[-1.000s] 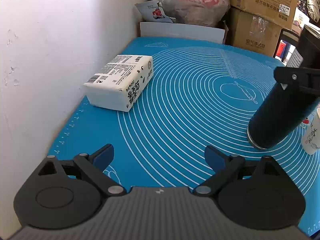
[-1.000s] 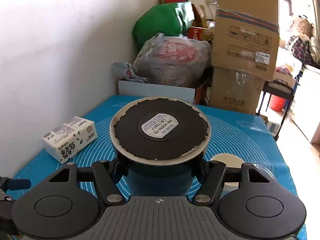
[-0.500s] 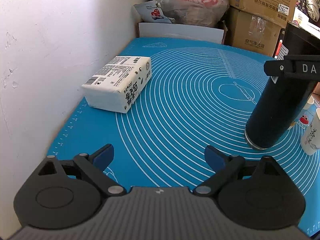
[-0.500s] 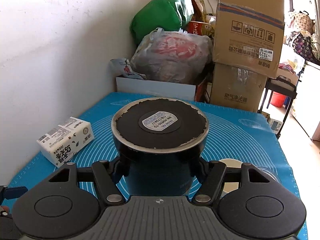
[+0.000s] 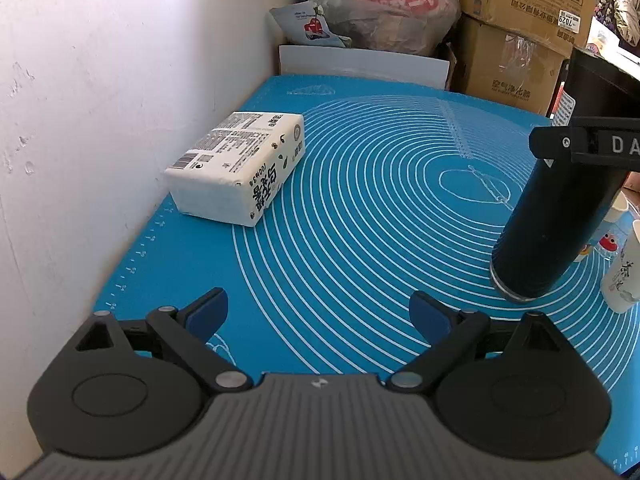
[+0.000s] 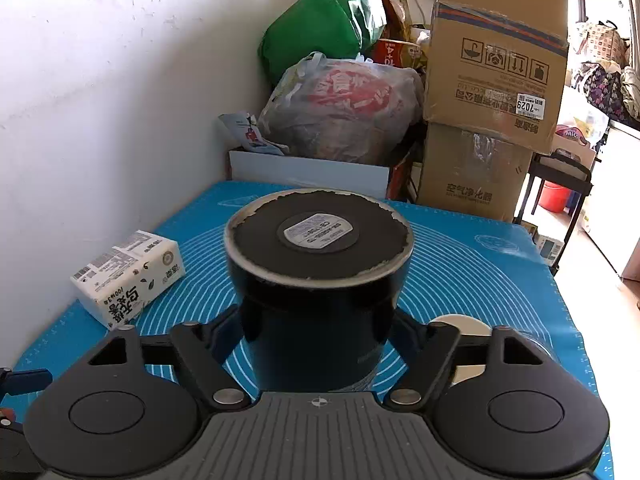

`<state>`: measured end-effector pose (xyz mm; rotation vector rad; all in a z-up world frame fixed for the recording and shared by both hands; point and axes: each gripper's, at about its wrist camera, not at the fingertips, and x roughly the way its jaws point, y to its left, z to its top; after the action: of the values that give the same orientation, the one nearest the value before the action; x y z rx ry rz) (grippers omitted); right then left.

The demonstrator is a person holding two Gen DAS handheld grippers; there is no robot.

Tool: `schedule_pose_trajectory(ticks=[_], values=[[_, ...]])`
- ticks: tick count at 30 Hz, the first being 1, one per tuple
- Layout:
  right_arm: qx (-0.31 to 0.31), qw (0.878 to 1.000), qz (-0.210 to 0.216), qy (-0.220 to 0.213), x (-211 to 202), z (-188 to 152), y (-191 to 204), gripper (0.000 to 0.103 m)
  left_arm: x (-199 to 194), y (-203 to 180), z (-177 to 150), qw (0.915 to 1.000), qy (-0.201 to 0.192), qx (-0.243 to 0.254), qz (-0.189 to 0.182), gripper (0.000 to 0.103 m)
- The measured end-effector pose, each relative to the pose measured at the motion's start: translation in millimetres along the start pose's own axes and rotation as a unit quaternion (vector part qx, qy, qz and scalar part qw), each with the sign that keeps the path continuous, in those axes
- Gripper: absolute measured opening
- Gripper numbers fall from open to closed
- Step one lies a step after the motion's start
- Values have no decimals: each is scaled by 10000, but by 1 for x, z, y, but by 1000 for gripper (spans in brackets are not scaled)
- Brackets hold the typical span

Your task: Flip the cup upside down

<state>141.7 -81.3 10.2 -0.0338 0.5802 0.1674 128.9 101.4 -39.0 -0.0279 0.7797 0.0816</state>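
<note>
The cup [image 6: 318,300] is a tall dark navy tumbler, upside down, its worn black base with a round sticker facing up. My right gripper [image 6: 318,340] is shut on the cup's body, near its upper part. In the left wrist view the cup [image 5: 552,228] stands nearly upright at the right, its rim down on or just above the blue mat [image 5: 360,208]; I cannot tell whether it touches. My left gripper [image 5: 320,312] is open and empty, low over the mat's near left side.
A white tissue pack [image 5: 240,168] lies on the mat near the white wall [image 5: 100,100]. Paper cups [image 5: 624,272] stand right of the tumbler. Bags [image 6: 344,108] and cardboard boxes [image 6: 492,80] are stacked behind the table's far edge.
The tilted cup has been turned closer to upright and lowered toward the mat in my right gripper. My left gripper has stayed still.
</note>
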Motion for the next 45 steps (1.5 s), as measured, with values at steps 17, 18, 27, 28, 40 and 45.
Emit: schedule_pose_trajectory(ticks=[17,18,27,28,40,45], values=[[440,9988,-33,-232,-104,-42,-34,103,-66,-14,-8,9980,-553,156,-266,96],[419,9987,-76,-265,-111,-45,-35,103,-71,-16,-9,9975,-601,173,-313,96],[530,9981,-100,-309,-161,-76,-49,103,-113,-35,-29,9931,-974,416,-509,96],[514,9981,-114,-311,-164,-79,-48,103,-116,-36,-32,9928,-976,435,-534,96],[490,9983,-134,-269,-197,-114,-49,103,-139,-54,-61,9888,-1053,748,-750,96],[422,9987,-131,-255,-207,-121,-45,103,-144,-58,-69,9876,-1060,800,-842,96]])
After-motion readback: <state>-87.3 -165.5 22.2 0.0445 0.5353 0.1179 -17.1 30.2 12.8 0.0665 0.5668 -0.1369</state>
